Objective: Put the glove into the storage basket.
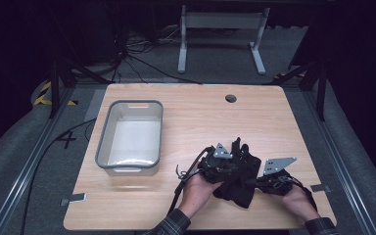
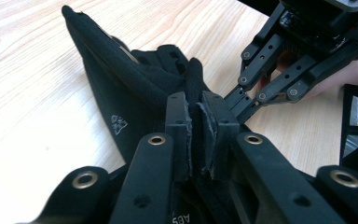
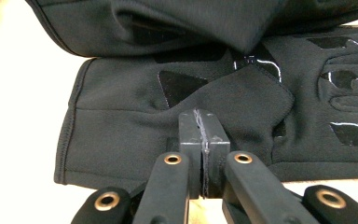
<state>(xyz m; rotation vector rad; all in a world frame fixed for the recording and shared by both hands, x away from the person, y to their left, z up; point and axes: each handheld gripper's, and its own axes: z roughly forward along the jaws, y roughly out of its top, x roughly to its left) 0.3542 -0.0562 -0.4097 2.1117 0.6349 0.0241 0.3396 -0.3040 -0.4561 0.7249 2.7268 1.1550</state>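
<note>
At the near right of the wooden surface (image 1: 196, 117), the black gloves (image 1: 242, 178) lay bunched between both grippers. The left gripper (image 2: 199, 128) clenched a glove fold; the right gripper (image 3: 203, 140) pinched glove fabric. The grey bin (image 1: 105, 139) stood empty, so any transfer appeared unstarted.

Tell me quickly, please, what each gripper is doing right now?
Left gripper: shut on the black glove.
Right gripper: jaws together, with the glove's edge apparently pinched between them.

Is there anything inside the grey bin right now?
No: in the high view the grey bin shows a bare white floor.
</note>
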